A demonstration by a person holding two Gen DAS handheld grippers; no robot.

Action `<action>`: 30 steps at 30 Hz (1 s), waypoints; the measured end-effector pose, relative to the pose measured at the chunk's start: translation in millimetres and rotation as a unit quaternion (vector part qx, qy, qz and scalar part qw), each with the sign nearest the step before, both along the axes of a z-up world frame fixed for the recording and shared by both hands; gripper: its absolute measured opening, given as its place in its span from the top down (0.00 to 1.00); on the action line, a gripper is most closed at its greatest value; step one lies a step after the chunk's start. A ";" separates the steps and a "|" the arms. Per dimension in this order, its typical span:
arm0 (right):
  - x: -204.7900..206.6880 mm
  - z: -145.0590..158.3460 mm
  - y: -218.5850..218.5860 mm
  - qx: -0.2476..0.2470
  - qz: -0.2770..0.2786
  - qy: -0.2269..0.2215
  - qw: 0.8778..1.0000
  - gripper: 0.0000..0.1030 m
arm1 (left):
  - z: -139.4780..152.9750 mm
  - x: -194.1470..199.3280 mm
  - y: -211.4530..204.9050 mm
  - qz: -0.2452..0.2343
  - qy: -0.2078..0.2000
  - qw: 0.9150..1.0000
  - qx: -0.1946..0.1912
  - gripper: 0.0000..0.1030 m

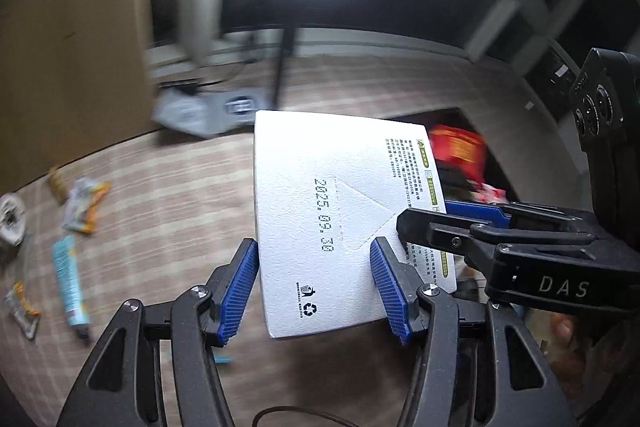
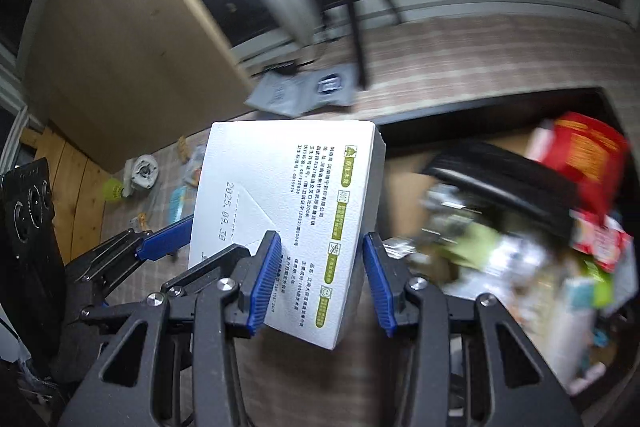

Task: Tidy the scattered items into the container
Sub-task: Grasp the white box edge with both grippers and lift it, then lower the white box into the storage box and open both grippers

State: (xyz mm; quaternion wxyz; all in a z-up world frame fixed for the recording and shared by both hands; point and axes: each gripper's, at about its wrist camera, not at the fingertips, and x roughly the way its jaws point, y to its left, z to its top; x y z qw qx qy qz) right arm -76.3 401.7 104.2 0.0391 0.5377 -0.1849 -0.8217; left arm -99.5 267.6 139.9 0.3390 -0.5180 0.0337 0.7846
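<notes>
Tissue box (image 1: 344, 227), white with a printed date and green labels, hangs in the air above the checked tablecloth (image 1: 172, 195), gripped by both tools at once and close to the container's (image 2: 500, 103) near edge. The left gripper (image 1: 314, 291) has its blue pads clamped across one end; the right gripper (image 2: 320, 279) pinches the neighbouring corner, jaws part-way spread to the box's thickness.

Risk, as I judge it: two hands sharing one light carton can twist it if they drift apart, and a smooth face may slide out of one pair of pads. The container is already piled high, so the box could perch and tip back out.

Only the right wrist view shows that heap, with a red packet (image 2: 580, 155) on top. Only the left wrist view shows clearly the blue tube (image 1: 70, 279) and the snack wrapper (image 1: 86, 205) on the cloth.
</notes>
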 end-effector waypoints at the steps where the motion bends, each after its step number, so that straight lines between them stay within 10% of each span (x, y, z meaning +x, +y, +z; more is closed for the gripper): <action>1: 9.2 2.5 13.6 0.004 -0.009 0.000 1.000 0.59 | 2.5 8.1 16.7 -0.015 -0.001 1.000 0.003 0.47; 16: 139.7 16.2 181.6 0.062 -0.160 -0.040 0.984 0.59 | 19.0 106.9 186.0 -0.176 -0.009 0.984 0.006 0.51; 30: 135.4 25.2 151.9 0.080 -0.126 -0.020 0.989 0.59 | 12.7 79.1 105.4 -0.102 0.001 0.994 -0.024 0.51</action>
